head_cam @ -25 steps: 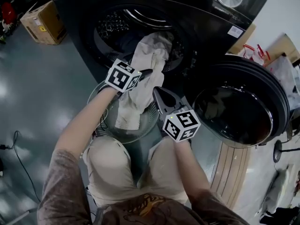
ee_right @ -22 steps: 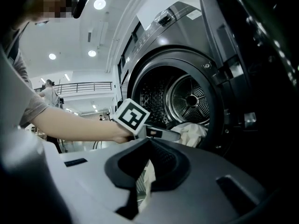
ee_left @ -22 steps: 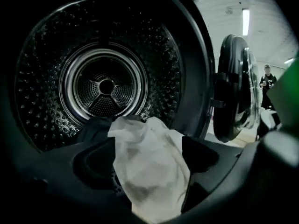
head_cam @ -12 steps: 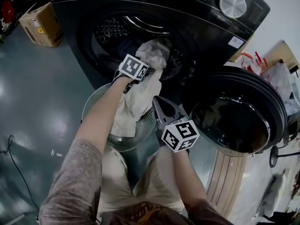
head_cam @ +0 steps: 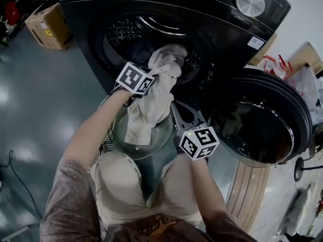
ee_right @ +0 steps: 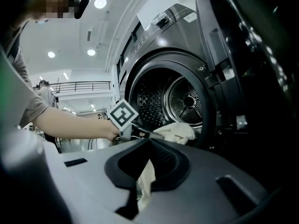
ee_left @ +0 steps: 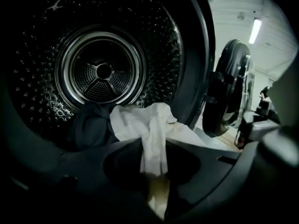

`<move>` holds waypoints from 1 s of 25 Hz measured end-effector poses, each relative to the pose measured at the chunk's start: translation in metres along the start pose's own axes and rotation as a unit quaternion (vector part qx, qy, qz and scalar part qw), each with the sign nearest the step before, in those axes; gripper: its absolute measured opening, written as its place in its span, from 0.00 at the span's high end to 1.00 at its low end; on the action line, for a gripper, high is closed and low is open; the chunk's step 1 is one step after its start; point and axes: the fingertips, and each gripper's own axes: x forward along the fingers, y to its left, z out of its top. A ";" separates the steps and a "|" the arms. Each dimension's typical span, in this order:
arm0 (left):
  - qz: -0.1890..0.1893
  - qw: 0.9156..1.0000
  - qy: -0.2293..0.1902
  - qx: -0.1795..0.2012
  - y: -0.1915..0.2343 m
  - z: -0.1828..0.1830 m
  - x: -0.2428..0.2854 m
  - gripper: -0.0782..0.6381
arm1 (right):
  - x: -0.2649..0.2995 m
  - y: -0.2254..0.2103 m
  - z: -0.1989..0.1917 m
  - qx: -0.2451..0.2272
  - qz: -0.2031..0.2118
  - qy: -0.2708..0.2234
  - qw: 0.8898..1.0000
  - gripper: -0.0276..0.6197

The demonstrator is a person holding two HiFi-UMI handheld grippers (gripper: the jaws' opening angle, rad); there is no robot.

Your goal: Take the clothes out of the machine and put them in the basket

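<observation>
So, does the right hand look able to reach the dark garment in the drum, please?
Probably yes: the door hangs wide open and the right tongs sit outside the drum mouth. The dark garment lies low at the front, though the white cloth draped over the lip crowds it.

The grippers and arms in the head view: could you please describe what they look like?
The left gripper and the right gripper both have dark, tapered jaws, and each carries a white cube printed with black square markers. The person's arms are bare below short, brownish-grey sleeves.
</observation>
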 end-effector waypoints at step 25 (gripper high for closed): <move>-0.025 1.000 0.005 -0.018 -0.065 -0.079 -0.149 0.47 | 0.012 0.009 -0.005 0.013 0.026 0.003 1.000 0.96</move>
